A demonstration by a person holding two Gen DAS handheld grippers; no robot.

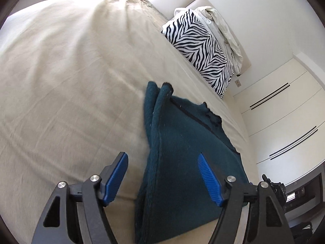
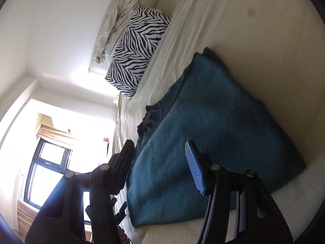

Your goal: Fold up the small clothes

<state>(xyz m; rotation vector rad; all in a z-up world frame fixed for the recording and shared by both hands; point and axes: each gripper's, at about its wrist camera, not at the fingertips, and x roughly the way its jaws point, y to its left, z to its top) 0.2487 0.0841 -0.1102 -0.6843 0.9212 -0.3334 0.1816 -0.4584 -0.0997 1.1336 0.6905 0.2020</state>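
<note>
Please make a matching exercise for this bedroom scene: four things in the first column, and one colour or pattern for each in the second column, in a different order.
Things:
1. folded garment
2. pillow
3. bed sheet
4. gripper pads

Colours or patterns:
A. beige
B. bright blue
C. black and white zebra stripes
D. dark teal

Pairs: 1-D, 2-C, 3-A, 4-B

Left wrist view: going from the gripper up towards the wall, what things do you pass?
Left gripper → dark teal folded garment → beige bedsheet → zebra-print pillow → crumpled white cloth.
</note>
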